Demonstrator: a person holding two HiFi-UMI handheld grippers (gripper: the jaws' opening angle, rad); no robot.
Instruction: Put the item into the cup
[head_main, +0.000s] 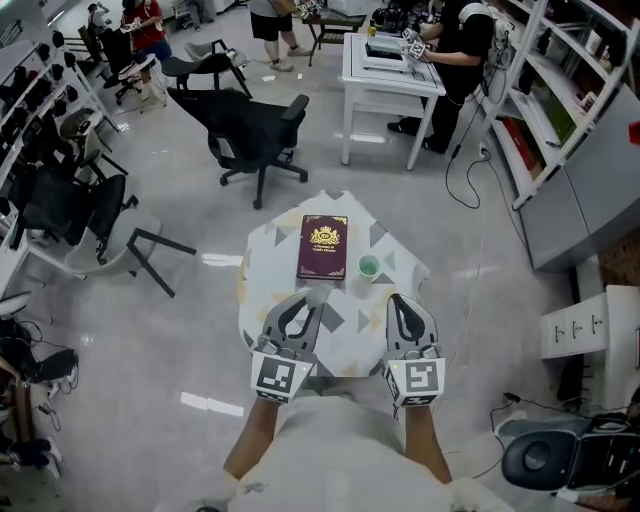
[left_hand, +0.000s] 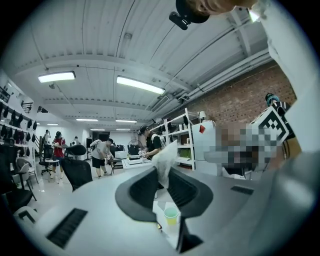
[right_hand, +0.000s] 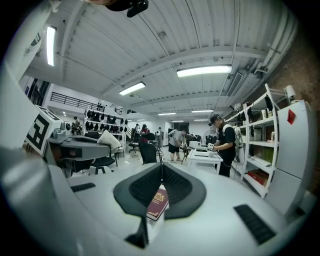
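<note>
A small table (head_main: 262, 300) with a grey-and-white patterned cloth carries a dark red book (head_main: 323, 246) and, just right of it, a small green cup (head_main: 369, 266). My left gripper (head_main: 312, 298) hangs over the table's near left part, shut on a crumpled white item (head_main: 317, 295). In the left gripper view that white item (left_hand: 165, 157) sticks up from between the jaw tips of the left gripper (left_hand: 162, 172), and the cup (left_hand: 171, 216) shows below them. My right gripper (head_main: 398, 298) is shut and empty, near the cup. In the right gripper view the book (right_hand: 158, 202) lies beyond the right gripper (right_hand: 162, 167).
A black office chair (head_main: 250, 130) stands behind the table and a white desk (head_main: 390, 70) further back. Shelving (head_main: 560, 90) lines the right side. A tipped chair (head_main: 90, 220) lies at the left. Several people are at the far end of the room.
</note>
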